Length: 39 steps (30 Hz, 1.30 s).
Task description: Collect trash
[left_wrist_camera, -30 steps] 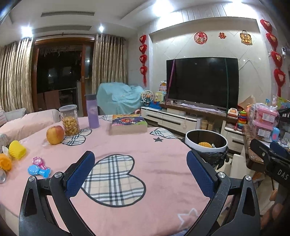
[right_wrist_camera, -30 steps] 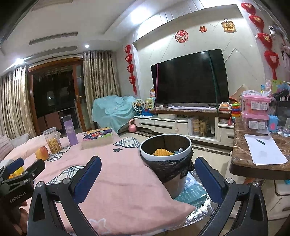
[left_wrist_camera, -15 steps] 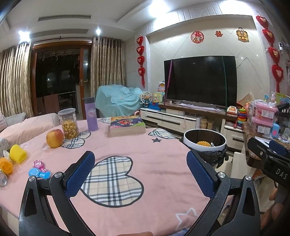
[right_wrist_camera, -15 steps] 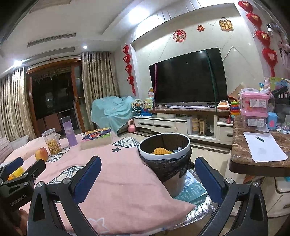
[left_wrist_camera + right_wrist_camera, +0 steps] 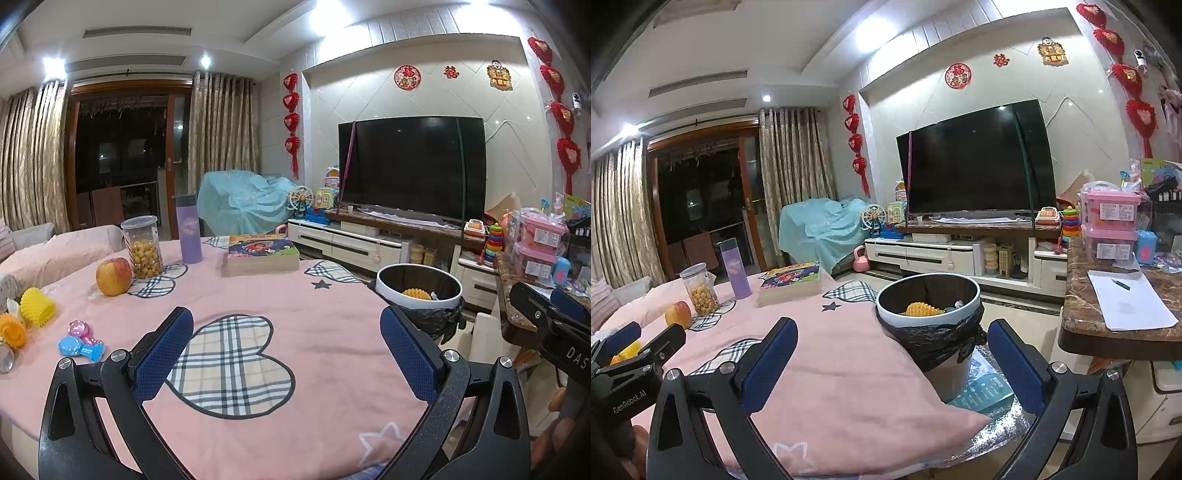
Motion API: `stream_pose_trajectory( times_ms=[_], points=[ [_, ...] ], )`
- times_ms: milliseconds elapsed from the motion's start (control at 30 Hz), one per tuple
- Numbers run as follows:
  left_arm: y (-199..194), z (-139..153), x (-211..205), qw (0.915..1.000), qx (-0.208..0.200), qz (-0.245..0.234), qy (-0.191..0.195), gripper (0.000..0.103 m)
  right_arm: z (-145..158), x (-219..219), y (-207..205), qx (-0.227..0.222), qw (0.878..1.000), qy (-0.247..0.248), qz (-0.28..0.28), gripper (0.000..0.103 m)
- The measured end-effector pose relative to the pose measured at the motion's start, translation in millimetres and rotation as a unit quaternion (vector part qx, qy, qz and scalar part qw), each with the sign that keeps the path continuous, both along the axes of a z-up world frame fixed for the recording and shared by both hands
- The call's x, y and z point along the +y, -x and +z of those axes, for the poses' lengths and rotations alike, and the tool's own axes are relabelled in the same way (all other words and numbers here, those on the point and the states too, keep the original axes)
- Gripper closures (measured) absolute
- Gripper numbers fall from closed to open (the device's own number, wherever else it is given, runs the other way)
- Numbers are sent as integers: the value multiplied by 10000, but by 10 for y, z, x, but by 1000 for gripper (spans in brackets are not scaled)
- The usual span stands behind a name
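A white trash bin (image 5: 894,318) lined with a black bag stands at the table's right edge, with a yellow ribbed foam piece (image 5: 919,309) inside. The same bin (image 5: 421,303) shows in the left wrist view. At the table's left edge lie a yellow foam sleeve (image 5: 37,306), an orange one (image 5: 13,334) and a blue and pink toy (image 5: 81,341). My left gripper (image 5: 287,321) hangs open over the pink tablecloth, holding nothing. My right gripper (image 5: 892,328) is open and empty, facing the bin a short way in front of it.
On the pink cloth (image 5: 295,295) stand an apple (image 5: 113,276), a jar of yellow balls (image 5: 142,246), a purple bottle (image 5: 189,233) and a book (image 5: 260,254). A marble counter (image 5: 1082,332) with paper is right of the bin. A TV and a toy-laden cabinet fill the back.
Both views sway only slightly. Nothing on the table or in the bin has moved, and both grippers stay open and empty.
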State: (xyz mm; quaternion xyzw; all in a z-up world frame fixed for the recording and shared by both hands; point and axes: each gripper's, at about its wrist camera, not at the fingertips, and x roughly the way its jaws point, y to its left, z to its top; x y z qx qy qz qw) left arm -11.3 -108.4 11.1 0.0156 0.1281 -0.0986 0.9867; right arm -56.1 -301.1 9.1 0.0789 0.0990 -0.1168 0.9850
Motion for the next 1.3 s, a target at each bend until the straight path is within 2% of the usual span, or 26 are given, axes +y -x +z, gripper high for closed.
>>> stream_pose_trajectory(
  times_ms=[1300],
  points=[
    [13, -20, -41, 9999, 14, -80, -83, 0, 26, -21, 5, 17, 10000, 18, 63, 0]
  ],
)
